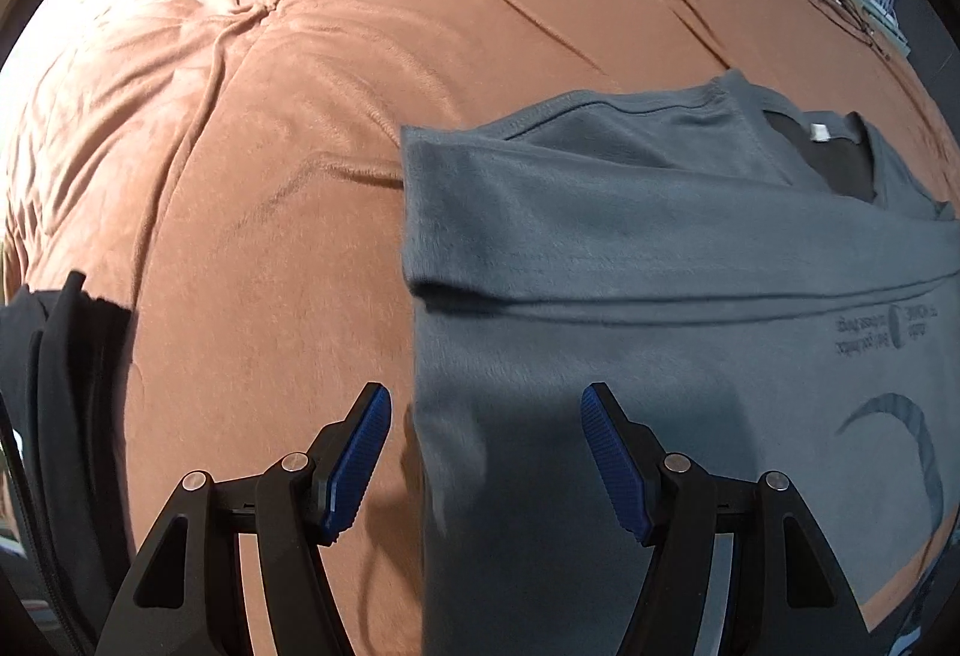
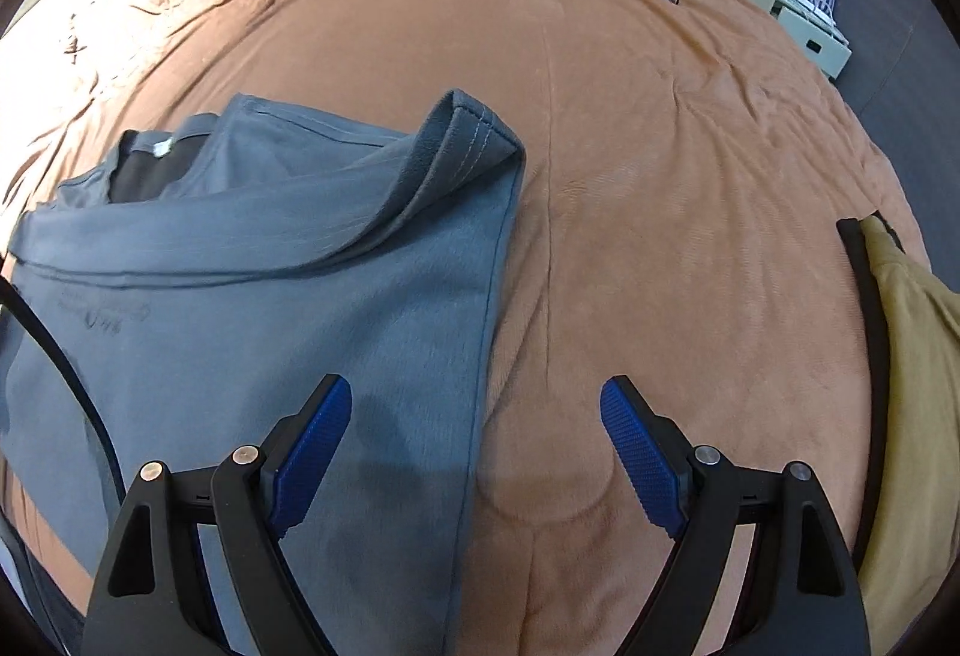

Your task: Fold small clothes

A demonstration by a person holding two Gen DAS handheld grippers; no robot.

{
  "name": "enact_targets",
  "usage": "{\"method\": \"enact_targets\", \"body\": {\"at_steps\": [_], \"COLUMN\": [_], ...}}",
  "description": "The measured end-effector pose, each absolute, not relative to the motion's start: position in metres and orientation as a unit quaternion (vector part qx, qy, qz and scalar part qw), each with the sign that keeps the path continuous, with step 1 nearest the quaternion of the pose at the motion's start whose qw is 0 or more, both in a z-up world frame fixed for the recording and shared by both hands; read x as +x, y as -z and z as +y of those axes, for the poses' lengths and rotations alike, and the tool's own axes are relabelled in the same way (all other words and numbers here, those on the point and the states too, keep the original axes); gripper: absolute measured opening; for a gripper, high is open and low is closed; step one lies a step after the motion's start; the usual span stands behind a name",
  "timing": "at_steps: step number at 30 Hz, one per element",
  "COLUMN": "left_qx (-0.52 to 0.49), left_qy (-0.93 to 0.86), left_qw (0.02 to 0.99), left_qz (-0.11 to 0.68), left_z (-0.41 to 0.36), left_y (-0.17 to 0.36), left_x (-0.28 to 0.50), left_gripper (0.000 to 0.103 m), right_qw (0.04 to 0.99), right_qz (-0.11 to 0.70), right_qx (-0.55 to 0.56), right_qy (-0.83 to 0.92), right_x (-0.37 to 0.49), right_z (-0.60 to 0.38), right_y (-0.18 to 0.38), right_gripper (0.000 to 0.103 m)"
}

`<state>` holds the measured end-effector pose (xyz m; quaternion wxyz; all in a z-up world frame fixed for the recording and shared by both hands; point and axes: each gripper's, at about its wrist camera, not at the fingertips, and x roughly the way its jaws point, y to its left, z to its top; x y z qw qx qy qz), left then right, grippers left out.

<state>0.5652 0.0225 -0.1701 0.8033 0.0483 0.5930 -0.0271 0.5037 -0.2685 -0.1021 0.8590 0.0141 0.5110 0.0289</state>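
Grey-blue fleecy T-shirt (image 1: 660, 248) lies flat on rust-orange plush bedspread (image 1: 300, 86), both sleeves folded inward. Left gripper (image 1: 486, 452) spread wide over its left edge, holding nothing. Right gripper (image 2: 477, 446) wide open, empty, straddling its right edge.

Not much I can actually read here: the grey t-shirt (image 1: 660, 248) has a few small lines of dark print (image 1: 882, 333) ahead and to the right of my left gripper, but they sit upside down from where I am and are too tiny to make out. From my right gripper that same print (image 2: 99, 314) is just a faint smudge off to the left. The white neck tag (image 1: 818, 132) looks blank.
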Motion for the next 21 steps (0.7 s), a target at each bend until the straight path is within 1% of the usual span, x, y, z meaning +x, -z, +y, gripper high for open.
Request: {"method": "enact_targets", "body": {"at_steps": [8, 14, 19, 21], "left_qx": [0.064, 0.073, 0.065, 0.044], "left_qy": [0.025, 0.035, 0.040, 0.044], "left_qw": [0.794, 0.797, 0.808, 0.811], "left_qz": [0.604, 0.599, 0.585, 0.581], "left_z": [0.026, 0.027, 0.032, 0.037], "left_y": [0.186, 0.187, 0.184, 0.184], "left_x": [0.604, 0.641, 0.670, 0.685], "left_gripper": [0.068, 0.069, 0.068, 0.069], "right_qw": [0.855, 0.859, 0.864, 0.866], "right_qz": [0.518, 0.512, 0.504, 0.499], "right_qx": [0.004, 0.005, 0.016, 0.025], "right_qy": [-0.013, -0.005, 0.004, 0.001], "right_x": [0.553, 0.587, 0.614, 0.624], "right_z": [-0.265, -0.268, -0.274, -0.276], "right_y": [0.117, 0.125, 0.128, 0.130], "right_gripper": [0.084, 0.084, 0.084, 0.084]}}
